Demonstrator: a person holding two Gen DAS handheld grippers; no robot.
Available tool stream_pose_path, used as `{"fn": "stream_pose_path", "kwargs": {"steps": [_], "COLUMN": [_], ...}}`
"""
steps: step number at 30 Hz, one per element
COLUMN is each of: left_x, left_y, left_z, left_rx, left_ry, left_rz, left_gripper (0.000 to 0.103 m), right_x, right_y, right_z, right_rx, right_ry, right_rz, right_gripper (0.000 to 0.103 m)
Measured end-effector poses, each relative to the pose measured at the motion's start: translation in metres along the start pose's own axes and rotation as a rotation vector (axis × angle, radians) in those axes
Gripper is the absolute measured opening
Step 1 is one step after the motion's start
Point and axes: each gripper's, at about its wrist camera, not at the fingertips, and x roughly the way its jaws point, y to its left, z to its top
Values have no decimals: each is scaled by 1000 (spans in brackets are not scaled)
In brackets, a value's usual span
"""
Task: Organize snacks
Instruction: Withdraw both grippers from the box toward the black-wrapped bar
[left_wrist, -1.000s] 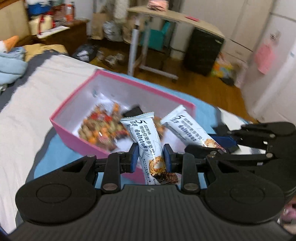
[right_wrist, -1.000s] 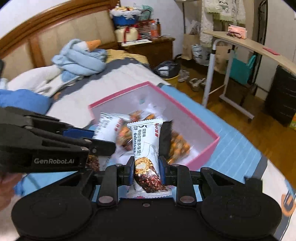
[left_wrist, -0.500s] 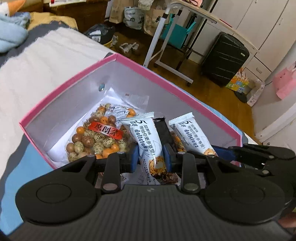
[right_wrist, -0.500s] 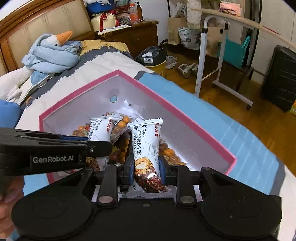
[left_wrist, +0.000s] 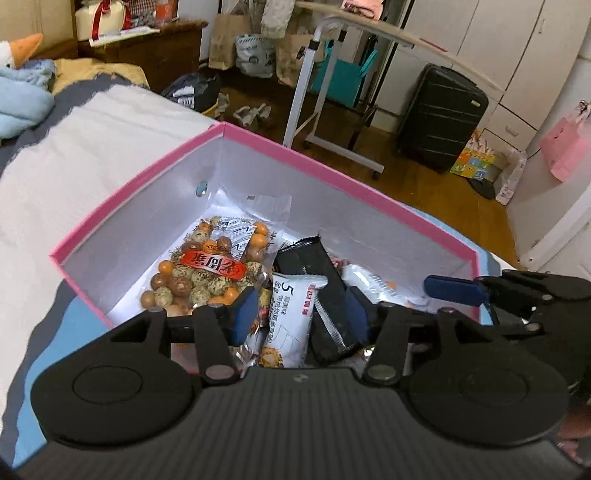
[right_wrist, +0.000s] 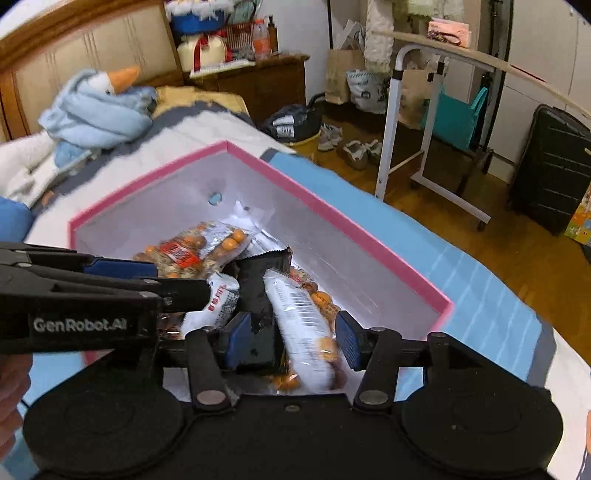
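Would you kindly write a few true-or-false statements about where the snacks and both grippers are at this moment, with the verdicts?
1. The left gripper has its jaws open, with a white snack bar lying loose between them. True.
2. The right gripper is clamped on a snack bar. False: its jaws are apart and the white bar lies free in the box.
3. The box has a blue rim. False: the rim is pink.
4. A clear bag of round nut snacks lies inside the box. True.
5. A black wrapper lies among the snacks. True.
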Motion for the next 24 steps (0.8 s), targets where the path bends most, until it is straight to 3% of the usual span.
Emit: {"fn": "stream_pose_path", "kwargs": {"steps": [7, 13, 17, 20, 24], "left_x": [-57, -96, -123, -142, -157], "left_y": [-27, -65, -84, -98, -123], "left_z": [-10, -30, -40, -43, -47], "left_rx": [75, 231, 280, 302, 326], "left_ry": [-42, -31, -2, 15, 45], "left_rz": [6, -5, -23, -48, -72], "left_gripper": [57, 58, 58, 59, 68], "right_x": [-72, -141, -193, -225, -255], "right_y": [-18, -32, -47, -62, -76], "right_z": [-7, -18, -34, -48, -66], "right_rx": [20, -23, -42, -37, -49], "right_ry": [-50, -31, -54, -69, -87], "right_rz": [25, -1, 16, 19, 12], "right_gripper": [56, 56, 57, 61, 69]}}
